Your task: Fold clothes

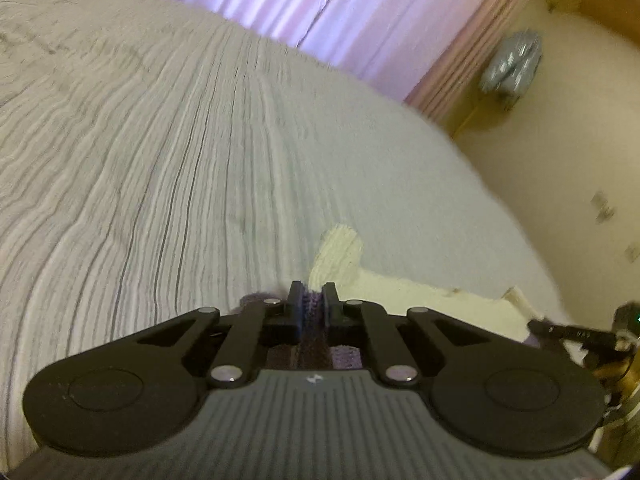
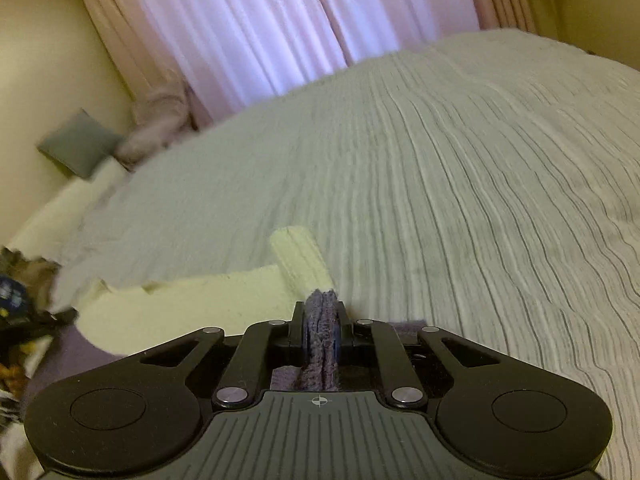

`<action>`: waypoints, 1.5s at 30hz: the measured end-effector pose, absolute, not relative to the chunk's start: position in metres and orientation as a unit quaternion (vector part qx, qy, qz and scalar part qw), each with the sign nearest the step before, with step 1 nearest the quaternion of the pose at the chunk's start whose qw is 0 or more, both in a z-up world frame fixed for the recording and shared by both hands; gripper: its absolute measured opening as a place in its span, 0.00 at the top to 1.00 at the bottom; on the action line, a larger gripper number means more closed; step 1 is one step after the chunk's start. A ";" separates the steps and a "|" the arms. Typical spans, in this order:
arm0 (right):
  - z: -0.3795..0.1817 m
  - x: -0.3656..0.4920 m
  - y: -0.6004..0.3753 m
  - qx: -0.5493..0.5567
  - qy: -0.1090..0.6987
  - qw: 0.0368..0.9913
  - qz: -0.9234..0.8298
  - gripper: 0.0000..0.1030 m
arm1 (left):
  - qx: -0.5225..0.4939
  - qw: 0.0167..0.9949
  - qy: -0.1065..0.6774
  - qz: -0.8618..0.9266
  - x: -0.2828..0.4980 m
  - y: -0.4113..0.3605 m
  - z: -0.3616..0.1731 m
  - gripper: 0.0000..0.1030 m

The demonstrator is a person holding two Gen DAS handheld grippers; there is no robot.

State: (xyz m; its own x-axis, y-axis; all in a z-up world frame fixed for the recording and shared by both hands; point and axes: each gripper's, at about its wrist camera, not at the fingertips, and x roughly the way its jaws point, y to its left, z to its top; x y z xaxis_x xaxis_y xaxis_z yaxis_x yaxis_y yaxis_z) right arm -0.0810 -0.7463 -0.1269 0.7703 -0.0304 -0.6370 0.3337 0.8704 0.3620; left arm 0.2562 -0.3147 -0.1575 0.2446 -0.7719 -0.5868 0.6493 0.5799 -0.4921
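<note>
From here I can't see most of the purple garment (image 2: 320, 344): only a bunched fold shows between my right tongs (image 2: 320, 316), the rest lying under the tool body. The same holds at my left tongs (image 1: 312, 300). The cream garment (image 1: 420, 300) runs behind the housing. The grey object on the wall (image 1: 512, 64) is too blurred to name. Clutter at the left edge (image 2: 16, 300) of the right view is cut off and smeared.
</note>
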 end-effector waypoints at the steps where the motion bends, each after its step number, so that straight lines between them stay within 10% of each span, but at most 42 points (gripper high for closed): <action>1: -0.134 -0.074 -0.746 0.229 0.338 0.906 -0.108 0.90 | -0.073 0.787 0.418 -0.448 0.257 -0.315 -0.158 0.93; 5: -0.153 -0.061 -0.741 0.210 0.370 0.896 -0.125 0.88 | -0.072 0.792 0.426 -0.431 0.261 -0.318 -0.160 0.88; 8: -0.139 -0.070 -0.737 0.205 0.372 0.897 -0.125 0.51 | -0.071 0.796 0.432 -0.418 0.264 -0.321 -0.162 0.82; 11: -0.120 -0.101 -0.731 0.214 0.344 0.904 -0.139 0.39 | -0.088 0.793 0.440 -0.413 0.248 -0.300 -0.163 0.69; 15: -0.112 -0.162 -0.715 0.258 0.315 0.904 -0.128 0.39 | -0.121 0.784 0.451 -0.409 0.215 -0.261 -0.164 0.55; 19: -0.127 -0.204 -0.703 0.307 0.310 0.892 -0.121 0.39 | -0.153 0.775 0.462 -0.404 0.182 -0.221 -0.165 0.64; 21: -0.133 -0.211 -0.703 0.328 0.304 0.886 -0.119 0.88 | -0.144 0.779 0.460 -0.400 0.176 -0.219 -0.168 0.91; 29: -0.145 -0.207 -0.704 0.348 0.309 0.867 -0.178 0.87 | -0.070 0.815 0.454 -0.354 0.168 -0.240 -0.169 0.84; 30: -0.138 -0.209 -0.699 0.338 0.314 0.867 -0.190 0.84 | -0.056 0.824 0.449 -0.342 0.162 -0.238 -0.160 0.81; 32: -0.124 -0.216 -0.685 0.310 0.325 0.865 -0.223 0.39 | -0.026 0.843 0.434 -0.318 0.145 -0.234 -0.138 0.76; 34: -0.105 -0.230 -0.663 0.263 0.321 0.871 -0.262 0.22 | 0.004 0.858 0.419 -0.297 0.125 -0.230 -0.117 0.63; 45: -0.096 -0.273 -0.546 0.247 0.375 0.856 -0.256 0.22 | 0.115 0.847 0.446 -0.266 0.009 -0.246 -0.114 0.46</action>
State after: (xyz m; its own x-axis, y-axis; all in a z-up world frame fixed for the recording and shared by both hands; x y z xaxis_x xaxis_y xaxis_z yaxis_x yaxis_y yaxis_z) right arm -0.2733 -0.5460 -0.0958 0.5879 -0.2535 -0.7682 0.6238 0.7466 0.2311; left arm 0.0086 -0.2459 -0.1137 0.4602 -0.3481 -0.8167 0.5530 0.8321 -0.0431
